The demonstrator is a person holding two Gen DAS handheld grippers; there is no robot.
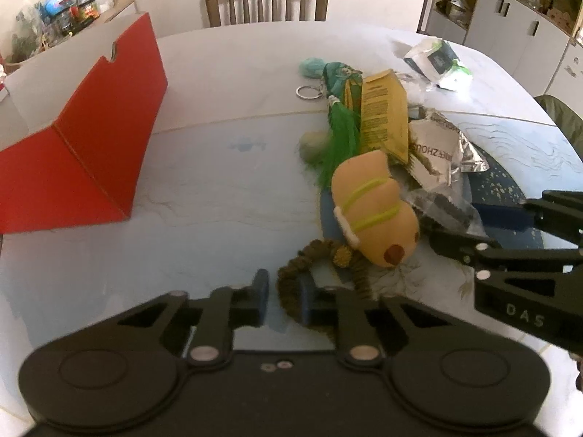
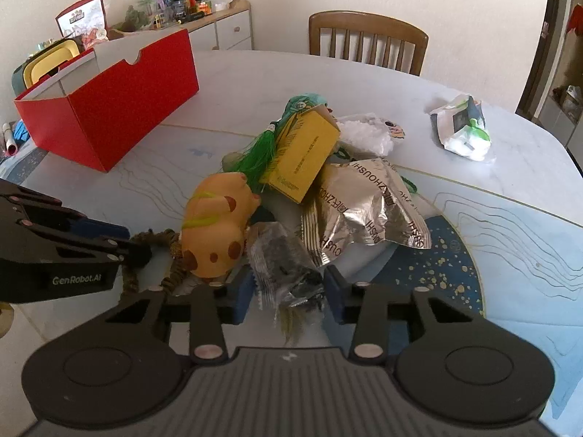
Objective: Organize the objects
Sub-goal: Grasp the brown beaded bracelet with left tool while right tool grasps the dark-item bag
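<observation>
The left wrist view looked low across the table [image 1: 204, 189] toward a chair [image 1: 267, 2] at top centre, close to the pile. The right wrist view sat higher, facing the same pile from its right. Both shared the red box [image 1: 91, 153] [image 2: 109, 113], the yellow toy [image 1: 375, 211] [image 2: 218, 225] and each other's gripper at frame edges.

On the table [image 2: 364, 73] I count one red box [image 2: 109, 116], one yellow carton [image 2: 302, 153], one orange plush toy [image 2: 215, 225], one silver foil bag [image 2: 364, 207], one clear wrapped packet [image 2: 284, 266], one green tassel [image 2: 255, 156], one brown cord [image 1: 291, 284], one key ring [image 1: 306, 92] and one white-green packet [image 2: 462, 127]. One chair [image 2: 368, 42] stands behind.
</observation>
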